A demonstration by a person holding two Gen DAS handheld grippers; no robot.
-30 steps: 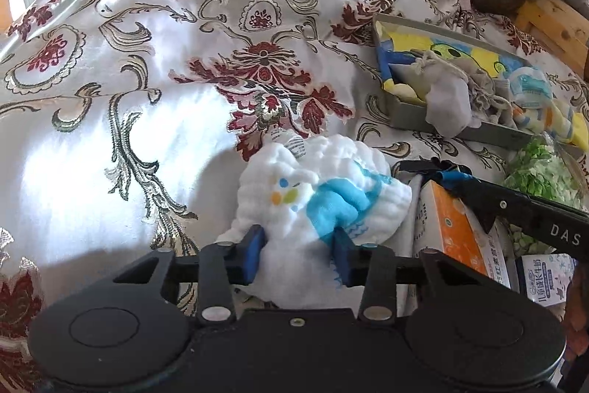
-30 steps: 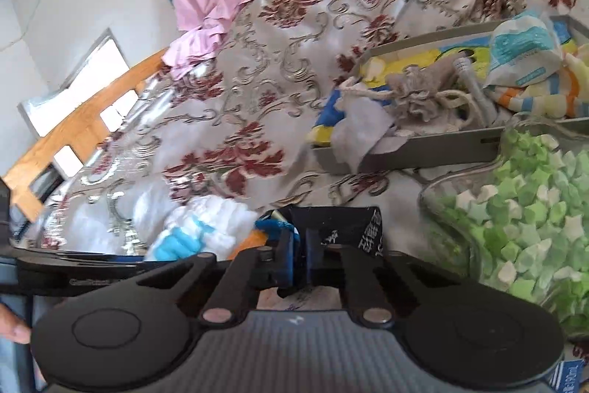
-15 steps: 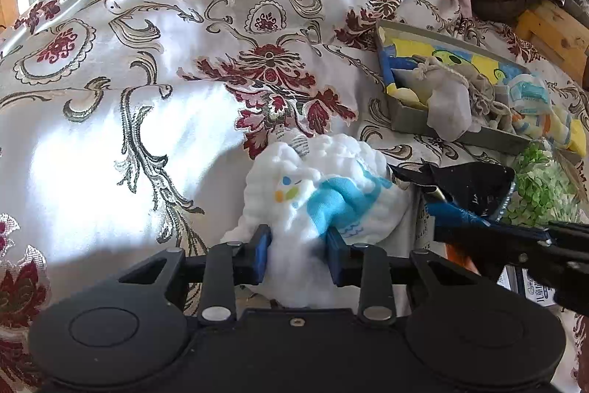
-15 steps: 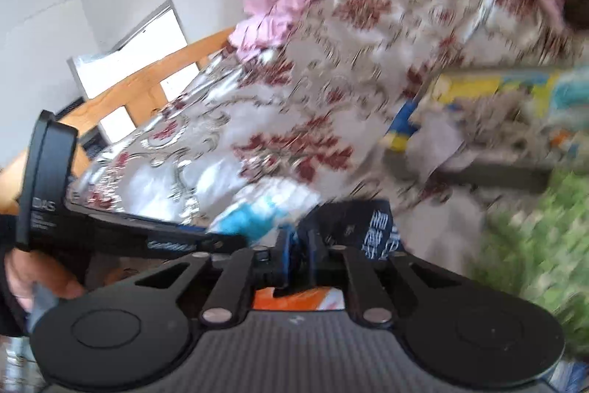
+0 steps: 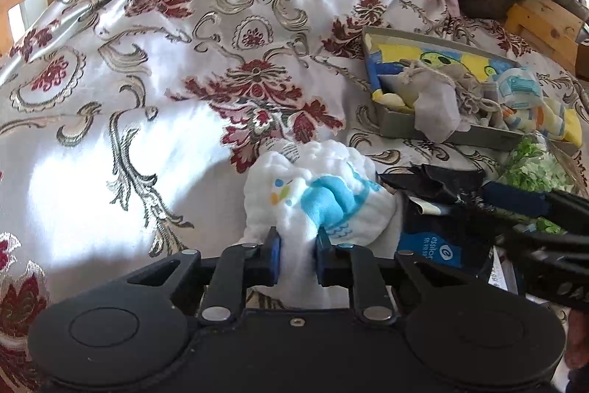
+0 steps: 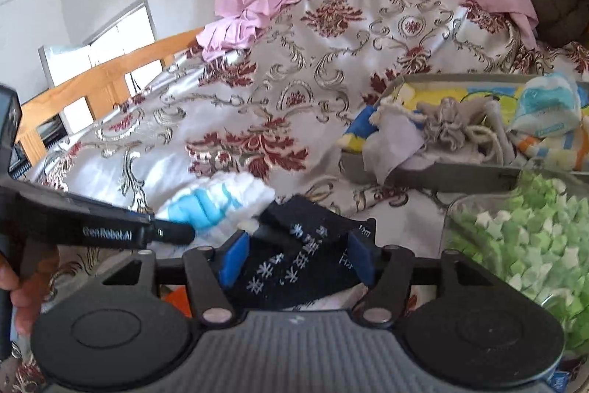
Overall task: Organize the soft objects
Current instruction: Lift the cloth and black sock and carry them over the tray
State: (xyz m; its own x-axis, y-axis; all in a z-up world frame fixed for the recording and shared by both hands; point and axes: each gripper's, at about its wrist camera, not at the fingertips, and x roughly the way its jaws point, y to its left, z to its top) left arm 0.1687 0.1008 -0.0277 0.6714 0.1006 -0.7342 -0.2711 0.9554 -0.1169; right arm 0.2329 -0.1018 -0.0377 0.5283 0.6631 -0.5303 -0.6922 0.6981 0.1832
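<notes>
Glossy satin bedspread (image 5: 154,120); fluffy crinkled cotton cloth (image 5: 316,194); matt knitted black sock (image 6: 305,260); smooth varnished wooden bedframe (image 6: 92,80).

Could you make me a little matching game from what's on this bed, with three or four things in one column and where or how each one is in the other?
Things:
1. white cloth
2. black cloth
3. grey tray
4. green stars

States:
A. holds a jumble of small cloths
B. pinched by the left gripper
C. in a clear container
D. between the right gripper's parted jaws, which have just been opening

Pairs: 1-B, 2-D, 3-A, 4-C
</notes>
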